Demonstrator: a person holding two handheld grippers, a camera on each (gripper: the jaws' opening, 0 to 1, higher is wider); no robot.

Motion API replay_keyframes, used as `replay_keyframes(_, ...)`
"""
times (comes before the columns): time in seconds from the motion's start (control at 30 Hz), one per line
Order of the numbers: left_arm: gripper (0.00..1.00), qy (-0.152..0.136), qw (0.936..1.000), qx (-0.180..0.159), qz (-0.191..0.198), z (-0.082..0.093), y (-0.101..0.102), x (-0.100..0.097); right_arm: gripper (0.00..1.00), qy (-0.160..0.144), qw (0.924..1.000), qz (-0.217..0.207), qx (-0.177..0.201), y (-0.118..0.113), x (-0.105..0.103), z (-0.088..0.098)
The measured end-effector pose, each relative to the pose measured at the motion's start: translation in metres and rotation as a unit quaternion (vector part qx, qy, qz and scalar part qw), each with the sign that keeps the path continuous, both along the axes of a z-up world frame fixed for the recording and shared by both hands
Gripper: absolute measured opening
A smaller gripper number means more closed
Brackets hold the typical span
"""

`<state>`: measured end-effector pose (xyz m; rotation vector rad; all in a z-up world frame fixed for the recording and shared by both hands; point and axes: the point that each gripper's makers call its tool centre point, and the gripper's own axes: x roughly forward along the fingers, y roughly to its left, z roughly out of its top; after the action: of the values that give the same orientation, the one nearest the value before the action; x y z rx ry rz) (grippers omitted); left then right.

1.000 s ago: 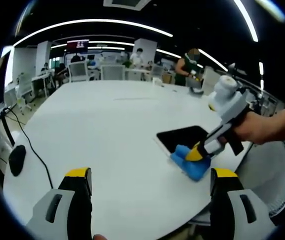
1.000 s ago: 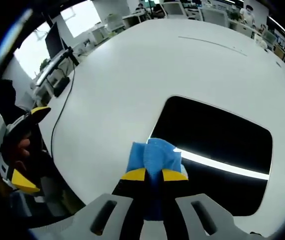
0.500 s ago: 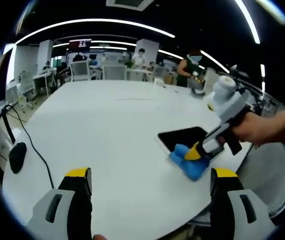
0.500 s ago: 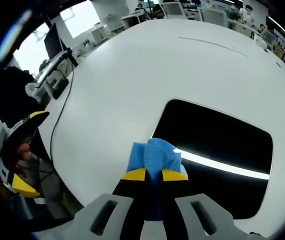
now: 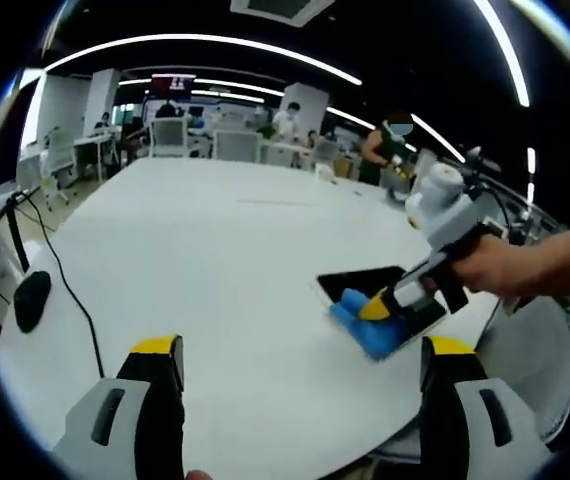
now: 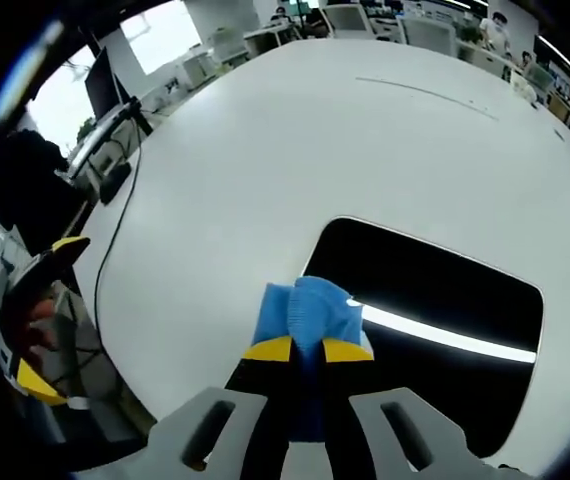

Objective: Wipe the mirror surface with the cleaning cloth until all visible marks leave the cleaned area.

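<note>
Blue cleaning cloth (image 6: 309,312) clamped between right gripper (image 6: 306,350) fingers, pressed onto near corner of mirror (image 6: 435,300). Mirror laid flat on white tabletop (image 6: 265,150), dark glass crossed by bright ceiling-light reflection. In left gripper view, cloth (image 5: 365,322) seen at mirror (image 5: 365,281) edge under right gripper (image 5: 377,309). Left gripper (image 5: 303,352) held above tabletop (image 5: 195,250), fingers spread, nothing grasped. Black cable (image 5: 60,283) and mouse (image 5: 31,299) lying near tabletop's edge.

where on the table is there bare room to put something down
The white table lies bare from the mirror across to the black cable and mouse, and beyond the mirror. It is crowded at the mirror's near corner, where the right gripper presses the blue cloth.
</note>
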<state>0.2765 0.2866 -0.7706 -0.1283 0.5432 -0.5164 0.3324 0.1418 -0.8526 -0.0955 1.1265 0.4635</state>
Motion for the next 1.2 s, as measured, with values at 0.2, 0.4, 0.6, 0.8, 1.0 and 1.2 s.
replay_keyframes(0.2, 1.0, -0.01, 0.9997, 0.02, -0.009, -0.001, 0.001, 0.0, 0.03, 0.001, 1.0, -0.002, 0.001, -0.002, 0.014, 0.0)
replay_keyframes(0.4, 1.0, -0.01, 0.9994, 0.03, -0.017, -0.001, 0.002, -0.001, 0.03, 0.001, 1.0, -0.001, 0.0, -0.001, 0.029, 0.0)
replay_keyframes(0.6, 1.0, -0.005, 0.9996, 0.025, -0.011, -0.001, 0.004, 0.0, 0.03, -0.002, 1.0, -0.001, -0.001, -0.001, 0.046, 0.0)
replay_keyframes(0.8, 1.0, 0.001, 0.9997, 0.023, -0.011, -0.003, 0.003, -0.002, 0.03, -0.006, 1.0, 0.003, -0.005, -0.002, 0.062, -0.003)
replay_keyframes(1.0, 1.0, 0.0, 0.9998, 0.015, -0.01, 0.0, 0.0, -0.001, 0.03, -0.006, 1.0, -0.001, 0.005, -0.002, 0.076, -0.004)
replay_keyframes(1.2, 1.0, -0.002, 0.9999, 0.011, -0.006, 0.002, -0.001, 0.0, 0.03, -0.006, 0.9998, -0.01, 0.013, -0.003, 0.084, -0.002)
